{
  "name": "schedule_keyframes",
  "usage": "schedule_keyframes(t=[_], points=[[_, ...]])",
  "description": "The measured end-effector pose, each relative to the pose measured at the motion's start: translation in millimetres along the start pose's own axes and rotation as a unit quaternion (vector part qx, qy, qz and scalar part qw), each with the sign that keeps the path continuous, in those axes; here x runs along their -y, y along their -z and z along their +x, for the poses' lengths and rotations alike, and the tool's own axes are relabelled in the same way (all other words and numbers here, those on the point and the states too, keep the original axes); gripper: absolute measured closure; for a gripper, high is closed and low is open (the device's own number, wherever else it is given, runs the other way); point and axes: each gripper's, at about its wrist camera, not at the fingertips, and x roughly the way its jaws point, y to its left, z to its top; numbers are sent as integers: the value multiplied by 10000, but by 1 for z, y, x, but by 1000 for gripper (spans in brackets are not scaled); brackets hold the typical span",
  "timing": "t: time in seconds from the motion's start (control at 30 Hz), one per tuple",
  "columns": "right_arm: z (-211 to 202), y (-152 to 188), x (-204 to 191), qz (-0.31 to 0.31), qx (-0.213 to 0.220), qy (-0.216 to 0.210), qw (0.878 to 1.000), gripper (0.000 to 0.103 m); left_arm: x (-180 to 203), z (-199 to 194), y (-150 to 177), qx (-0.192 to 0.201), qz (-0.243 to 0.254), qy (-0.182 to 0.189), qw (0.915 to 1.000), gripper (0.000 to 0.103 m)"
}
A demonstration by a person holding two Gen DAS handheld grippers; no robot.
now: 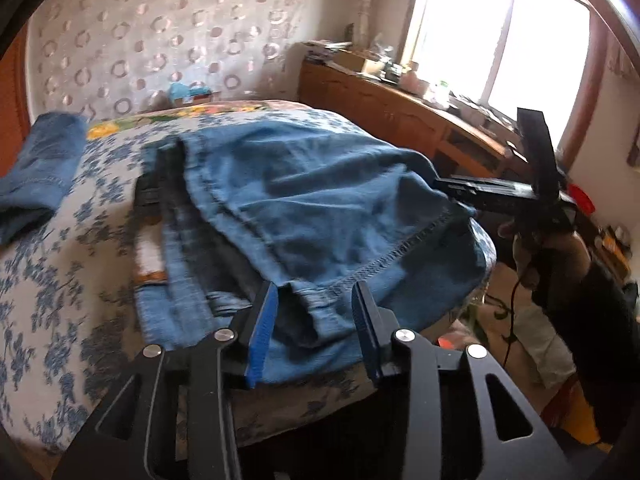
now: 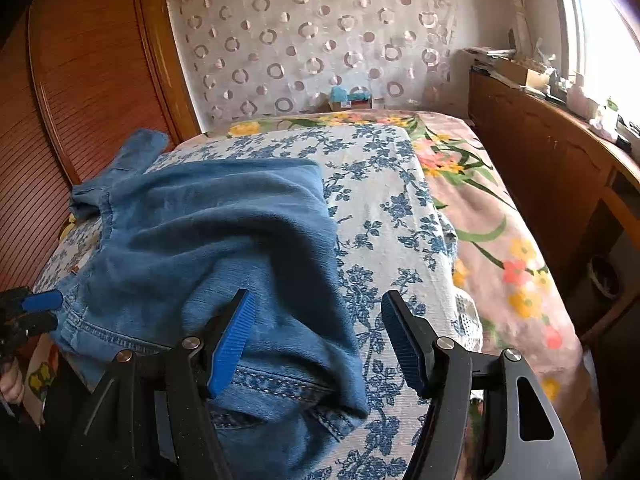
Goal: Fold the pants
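Blue denim pants [image 1: 304,208] lie bunched on the bed, partly folded over themselves; they also show in the right wrist view [image 2: 216,240]. My left gripper [image 1: 316,332] is open, its blue pads on either side of a fold at the pants' near edge, not closed on it. My right gripper [image 2: 320,340] is open above the near right edge of the pants, its left pad over the denim. The right gripper shows in the left wrist view [image 1: 460,192] at the pants' far right edge. The left gripper shows at the left edge of the right wrist view [image 2: 38,312].
The bed has a blue-flowered white cover [image 2: 384,208] over a pink flowered blanket [image 2: 500,240]. A wooden cabinet [image 2: 552,168] with clutter on top runs along the right under a window. A wooden headboard [image 2: 80,92] stands at left. A second piece of denim [image 1: 36,172] lies at left.
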Motion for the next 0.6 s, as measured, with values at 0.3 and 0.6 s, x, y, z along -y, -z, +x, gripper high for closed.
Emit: schedule_keyframes(t=[0.3, 0.6], points=[[11, 3, 5, 164, -109, -167, 9997, 33, 0, 3, 5, -156, 115, -245, 9995, 97], [10, 8, -4, 180, -172, -411, 9988, 32, -19, -9, 12, -251, -53, -367, 9990, 96]])
